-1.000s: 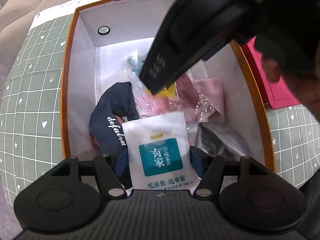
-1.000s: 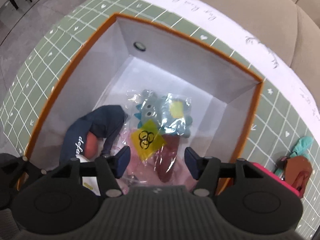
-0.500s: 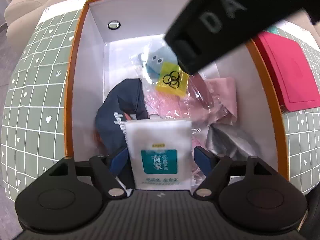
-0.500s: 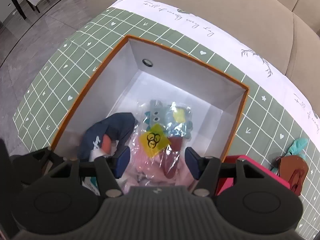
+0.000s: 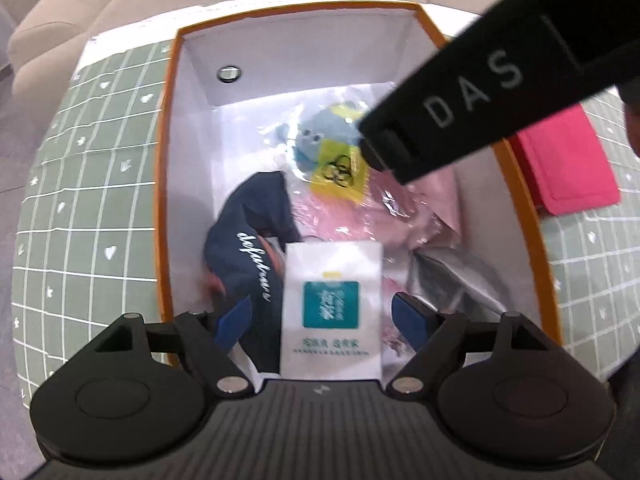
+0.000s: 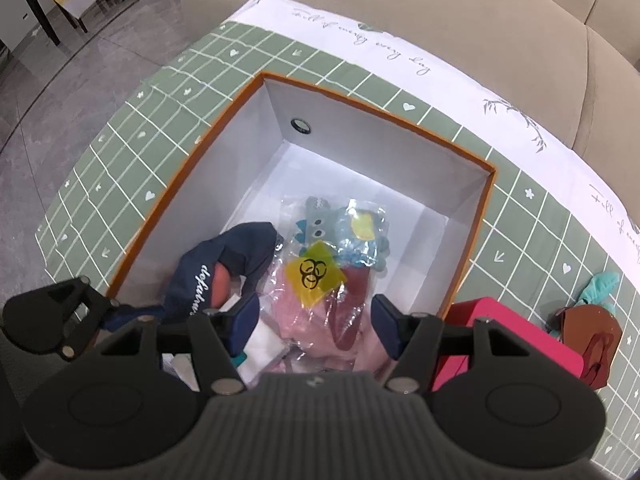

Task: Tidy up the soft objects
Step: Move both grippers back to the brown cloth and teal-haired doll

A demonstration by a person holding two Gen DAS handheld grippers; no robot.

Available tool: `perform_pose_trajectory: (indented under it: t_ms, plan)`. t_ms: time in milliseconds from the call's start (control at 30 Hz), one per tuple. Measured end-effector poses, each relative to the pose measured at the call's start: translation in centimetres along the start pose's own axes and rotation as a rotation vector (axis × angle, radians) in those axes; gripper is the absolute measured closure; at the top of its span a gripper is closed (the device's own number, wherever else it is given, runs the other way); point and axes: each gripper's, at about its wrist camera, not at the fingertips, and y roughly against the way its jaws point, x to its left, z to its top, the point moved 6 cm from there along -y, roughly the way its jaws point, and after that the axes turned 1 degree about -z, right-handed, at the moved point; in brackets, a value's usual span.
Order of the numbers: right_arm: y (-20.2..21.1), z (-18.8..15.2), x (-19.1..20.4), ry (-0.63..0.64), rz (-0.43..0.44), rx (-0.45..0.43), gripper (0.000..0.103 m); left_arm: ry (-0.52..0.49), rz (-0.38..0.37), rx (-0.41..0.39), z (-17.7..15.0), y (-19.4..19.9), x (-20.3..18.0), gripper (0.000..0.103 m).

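An orange-rimmed white box (image 5: 165,184) (image 6: 472,240) holds soft things: a navy cap (image 5: 248,232) (image 6: 224,264), a bagged blue plush toy with a yellow tag (image 5: 320,140) (image 6: 340,232), pink bagged cloth (image 5: 352,220) (image 6: 316,316), a grey item (image 5: 448,276) and a white bag with a teal logo (image 5: 330,312). My left gripper (image 5: 320,312) is open above the box's near end, with the white bag lying below it. My right gripper (image 6: 314,326) is open and empty above the box; its body crosses the left wrist view (image 5: 460,108).
The box stands on a green checked cloth (image 6: 168,92) (image 5: 80,200). A magenta box (image 6: 508,344) (image 5: 568,172) sits to the right of it. A brown item with a teal piece (image 6: 592,328) lies farther right. A beige sofa (image 6: 440,12) is behind.
Both grippers have risen away from the box, so more of the cloth and sofa shows. The white bag stays in the box, lower in the left view.
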Motion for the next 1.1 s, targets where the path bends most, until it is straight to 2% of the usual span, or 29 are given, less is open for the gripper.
perform_pose_trajectory:
  t_ms: [167,333,500,667,800,900,1100]
  plan:
    - [1.7,-0.2,-0.7,-0.01,0.024,-0.041,0.041,0.075,-0.012,0.026,-0.6,0.8,1.1,0.01]
    - [4.9,0.2,-3.4,-0.055,0.02,-0.114,0.037,0.098,-0.023,-0.013,0.4,2.9,1.6,0.01]
    - [8.5,-0.6,-9.7,-0.14,-0.048,-0.204,0.033,0.058,-0.004,-0.058,2.5,5.7,0.0,0.01]
    - [10.0,-4.2,-18.2,-0.307,-0.113,-0.22,0.032,0.01,-0.079,-0.129,5.5,7.7,-3.8,0.01]
    - [8.7,-7.8,-25.2,-0.443,-0.16,-0.21,0.032,-0.03,-0.116,-0.155,7.9,7.7,-7.7,0.01]
    - [5.5,-10.5,-29.6,-0.527,-0.183,-0.182,0.032,-0.029,-0.15,-0.142,9.5,6.6,-10.8,0.01]
    - [-0.3,-14.2,-34.2,-0.679,-0.148,-0.138,0.033,-0.053,-0.208,-0.132,12.3,5.4,-16.6,0.01]
